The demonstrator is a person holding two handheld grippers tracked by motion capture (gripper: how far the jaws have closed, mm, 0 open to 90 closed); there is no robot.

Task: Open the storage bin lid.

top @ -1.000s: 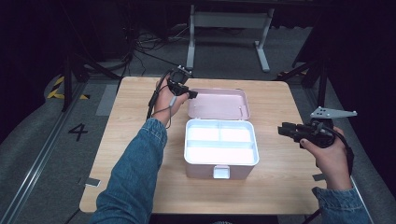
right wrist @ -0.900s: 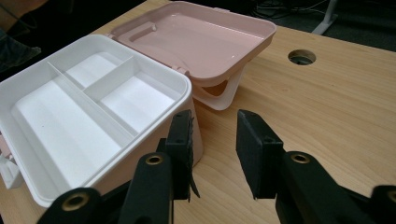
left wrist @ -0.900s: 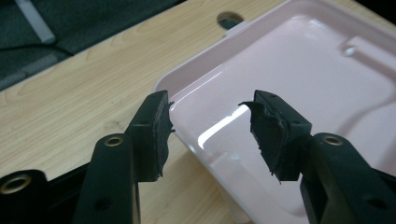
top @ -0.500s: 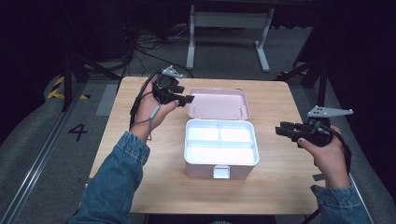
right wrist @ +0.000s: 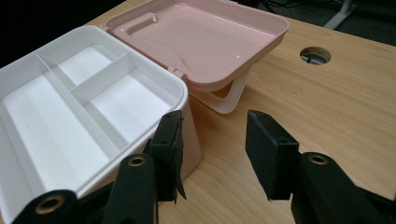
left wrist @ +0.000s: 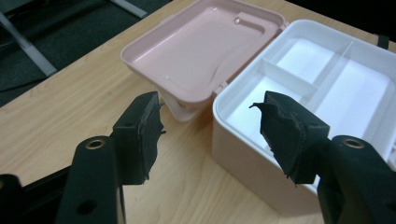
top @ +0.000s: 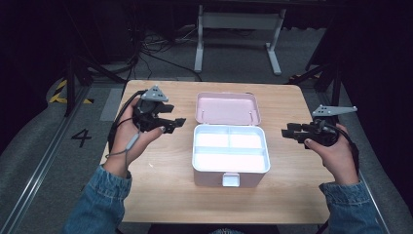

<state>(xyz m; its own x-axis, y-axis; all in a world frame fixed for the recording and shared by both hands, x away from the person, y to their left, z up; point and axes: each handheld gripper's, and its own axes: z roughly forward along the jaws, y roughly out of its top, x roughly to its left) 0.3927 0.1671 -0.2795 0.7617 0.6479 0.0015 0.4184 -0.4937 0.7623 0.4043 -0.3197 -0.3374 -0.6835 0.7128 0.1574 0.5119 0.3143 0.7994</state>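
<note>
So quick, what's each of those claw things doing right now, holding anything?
Left gripper: open, jaws just been opening, nothing between them.
Right gripper: open, jaws just been opening, nothing held; beside the box.

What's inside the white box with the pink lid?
Nothing. The white box lies open with its pink lid flipped back, and white dividers split it into three bare compartments. The near wall hides a strip of the floor, so that part cannot be seen.

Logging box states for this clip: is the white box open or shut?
Open. The pink lid lies flipped back flat behind the white box, whose three divided compartments show bare and empty.
</note>
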